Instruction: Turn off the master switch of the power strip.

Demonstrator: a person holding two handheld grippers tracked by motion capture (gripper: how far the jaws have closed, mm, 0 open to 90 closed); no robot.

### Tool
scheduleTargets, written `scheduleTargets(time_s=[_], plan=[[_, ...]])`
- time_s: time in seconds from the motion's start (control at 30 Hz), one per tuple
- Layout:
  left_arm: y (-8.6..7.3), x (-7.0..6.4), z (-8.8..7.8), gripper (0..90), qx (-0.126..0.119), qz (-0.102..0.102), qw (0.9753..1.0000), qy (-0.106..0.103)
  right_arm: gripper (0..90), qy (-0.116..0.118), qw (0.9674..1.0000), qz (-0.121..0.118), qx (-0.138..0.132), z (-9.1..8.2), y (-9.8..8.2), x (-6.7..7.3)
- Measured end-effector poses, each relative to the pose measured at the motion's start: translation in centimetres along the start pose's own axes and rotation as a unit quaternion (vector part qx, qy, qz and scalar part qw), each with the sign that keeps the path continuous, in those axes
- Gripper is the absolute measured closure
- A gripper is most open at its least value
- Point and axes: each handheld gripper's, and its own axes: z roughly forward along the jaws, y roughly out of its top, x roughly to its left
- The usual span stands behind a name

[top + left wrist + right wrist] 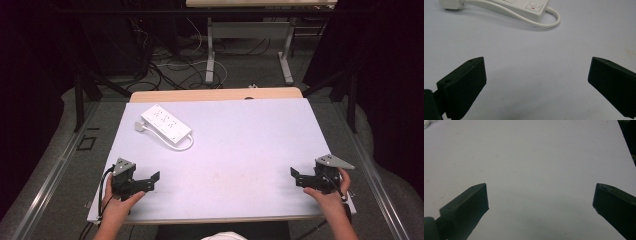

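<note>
A white power strip [165,124] lies on the pale table top [235,150] at the back left, its cord looping around its near end. The left gripper view catches its switch end [534,7] and cord [549,23] ahead of the jaws. My left gripper [152,180] rests near the front left edge, held by a hand, open with nothing between its jaws [537,75]. Near the front right edge my right gripper [295,176] is also open and empty [540,200], pointing toward the table's middle.
A wooden strip [215,94] runs along the table's far edge. Beyond it stand the legs of another desk [210,55] and loose cables on the floor. Dark frame posts [79,100] flank the table on both sides.
</note>
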Motion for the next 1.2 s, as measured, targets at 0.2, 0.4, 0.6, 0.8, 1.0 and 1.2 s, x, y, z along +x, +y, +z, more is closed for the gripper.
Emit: scheduleTargets(time_s=[0.2, 0.4, 0.6, 0.8, 1.0, 1.2], plan=[[-0.2, 0.0, -0.1, 1.8, 0.002, 0.004, 1.0000, 0.003, 0.0, 0.003, 0.9999, -0.014, -0.004, 0.2, 0.2, 0.3], [-0.2, -0.1, -0.2, 1.8, -0.003, 0.009, 0.9999, 0.010, 0.0, 0.003, 0.9998, -0.020, -0.005, 0.3, 0.1, 0.7], [-0.1, -0.3, -0.2, 1.8, -0.002, 0.015, 0.9998, 0.011, 0.0, -0.002, 0.9996, -0.027, 0.005, 0.3, -0.1, 1.0], [-0.1, -0.6, -0.2, 1.7, 0.001, 0.017, 0.9997, 0.015, 0.0, 0.005, 0.9998, -0.020, 0.005, 0.4, 0.1, 1.1], [0.6, -0.7, -0.5, 1.7, 0.000, 0.002, 0.9999, 0.015, 0.5, 0.001, 0.9995, -0.033, 0.003, 0.6, 0.0, 1.2], [1.0, -0.8, -0.6, 1.7, 0.000, 0.003, 0.9999, 0.015, 0.5, 0.015, 0.9994, -0.032, 0.003, 0.7, 0.0, 1.5]])
